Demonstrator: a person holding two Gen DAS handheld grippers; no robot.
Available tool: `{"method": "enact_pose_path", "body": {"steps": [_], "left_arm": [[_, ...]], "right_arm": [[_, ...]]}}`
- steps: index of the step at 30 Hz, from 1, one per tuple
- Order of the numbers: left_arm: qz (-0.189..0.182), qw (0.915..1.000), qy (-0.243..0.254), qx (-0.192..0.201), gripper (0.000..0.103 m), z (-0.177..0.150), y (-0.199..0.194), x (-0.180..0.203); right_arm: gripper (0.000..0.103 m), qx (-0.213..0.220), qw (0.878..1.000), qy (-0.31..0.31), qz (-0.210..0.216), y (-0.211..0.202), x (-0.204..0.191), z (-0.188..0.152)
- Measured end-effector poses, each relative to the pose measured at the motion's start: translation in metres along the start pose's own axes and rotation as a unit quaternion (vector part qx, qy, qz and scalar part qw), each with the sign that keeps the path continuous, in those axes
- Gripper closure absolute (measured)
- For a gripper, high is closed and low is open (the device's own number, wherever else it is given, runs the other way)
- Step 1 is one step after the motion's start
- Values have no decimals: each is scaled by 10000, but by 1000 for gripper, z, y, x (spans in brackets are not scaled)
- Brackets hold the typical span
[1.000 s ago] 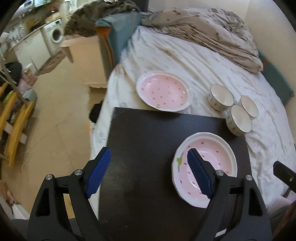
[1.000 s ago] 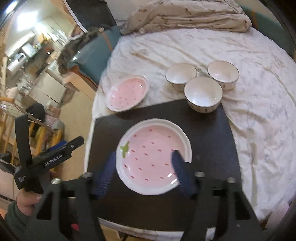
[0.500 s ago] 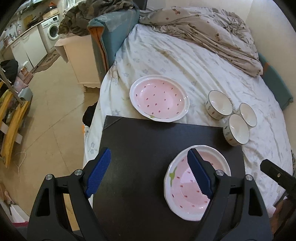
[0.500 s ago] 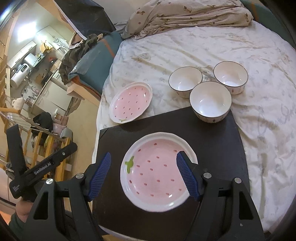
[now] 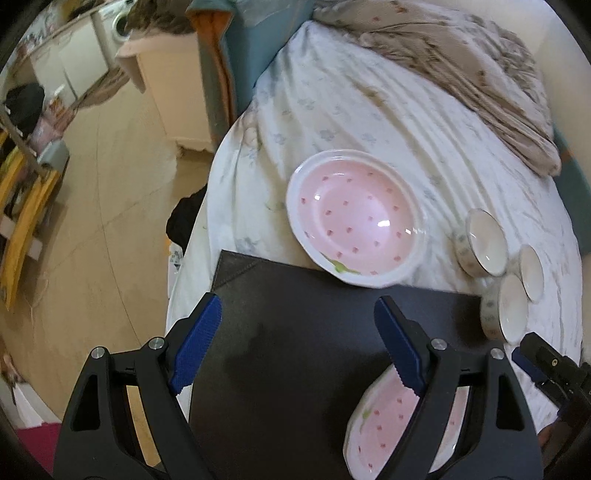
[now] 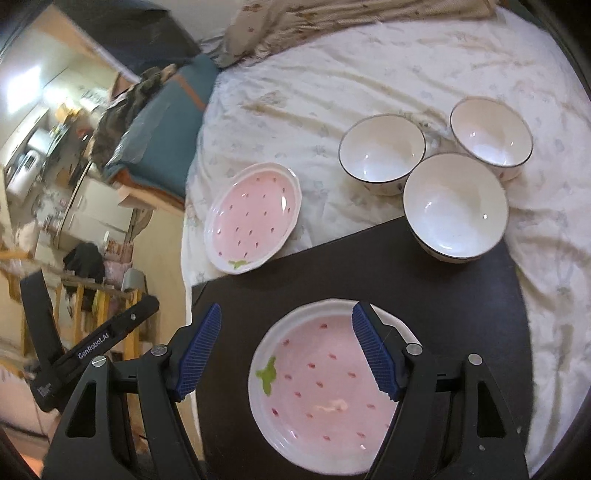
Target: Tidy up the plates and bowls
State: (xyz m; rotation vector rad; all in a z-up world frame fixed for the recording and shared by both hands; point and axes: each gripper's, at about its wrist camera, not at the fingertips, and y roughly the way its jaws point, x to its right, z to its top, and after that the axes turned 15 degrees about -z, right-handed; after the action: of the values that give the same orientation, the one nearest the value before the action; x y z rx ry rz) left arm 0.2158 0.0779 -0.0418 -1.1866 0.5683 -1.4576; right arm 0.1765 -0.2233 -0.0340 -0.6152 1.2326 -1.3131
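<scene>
Rumpled bedsheet (image 6: 369,66) under a black board (image 6: 424,280); both grippers, left gripper (image 5: 297,345) stamped "GenRobot.AI" and right gripper (image 6: 286,349), hang released over the strawberry plate (image 6: 325,387).

A home studio flat: a rumpled bed (image 5: 369,110) beside kitchen cabinets (image 5: 74,62) and a washing machine (image 5: 118,22).

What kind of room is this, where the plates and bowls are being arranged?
Probably a small studio flat: the dishes lie on a bed with a crumpled quilt, a black board serves as a table, and a washing machine stands in the kitchen corner beyond.
</scene>
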Motion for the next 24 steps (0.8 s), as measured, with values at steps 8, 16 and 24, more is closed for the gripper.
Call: {"method": "enact_pose_path", "body": {"steps": [8,16,24], "left_arm": [[-32,9990,-388,-216,21,45,53,-30],[-6,9976,-447,-522,28,67,114,-36],[-67,9949,-380,-931,47,68,155,-34]], "right_arm": [[27,-538,9959,719,102,66,-12,42],[30,-974,9906,955,75,139,-32,66],[66,-1143,9909,705,73,184,-36,73]]}}
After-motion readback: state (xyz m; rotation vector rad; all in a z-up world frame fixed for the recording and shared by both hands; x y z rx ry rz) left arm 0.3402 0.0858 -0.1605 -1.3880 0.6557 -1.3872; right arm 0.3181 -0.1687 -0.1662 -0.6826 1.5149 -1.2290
